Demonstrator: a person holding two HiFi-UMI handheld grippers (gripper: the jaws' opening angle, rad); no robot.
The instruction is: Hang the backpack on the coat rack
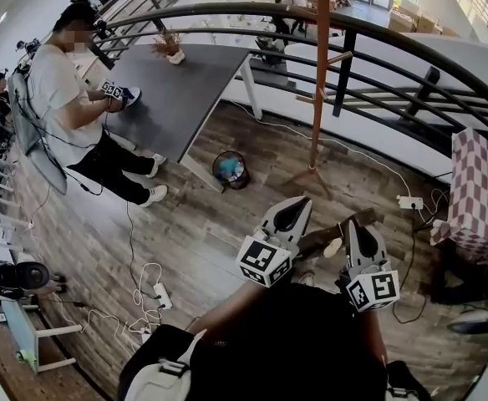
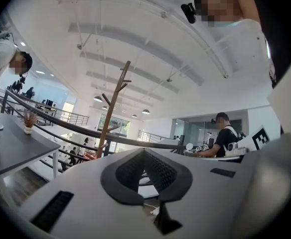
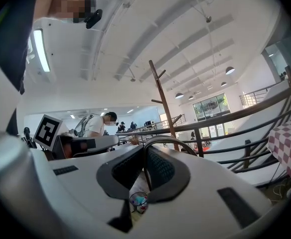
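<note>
Pinching a thin grey grab loop (image 3: 174, 139) between its pads, my right gripper (image 3: 145, 152) is clenched, and the loop arcs up and over its right-hand jaw in the right gripper view. My left gripper (image 2: 144, 152) has its jaws pressed together at the tips, and nothing shows between them.

In the head view both grippers sit low and centre, the left gripper (image 1: 298, 206) just beside the right gripper (image 1: 351, 228), both pointing up the frame. Below them, filling the bottom centre, lies a dark bulk that I take for the backpack (image 1: 294, 341); I cannot tell where it ends and my own clothing begins.

The coat rack (image 1: 320, 82) stands upright in the upper centre, a brown pole with short pegs, well apart from the grippers and in front of a curved dark railing (image 1: 378, 32). To its left is a grey table (image 1: 177, 90) with a person (image 1: 64, 98) seated at it, and a small round bin (image 1: 230, 170) rests on the wood floor near the table's leg. A red-checked cloth (image 1: 478, 190) hangs at the right edge.
</note>
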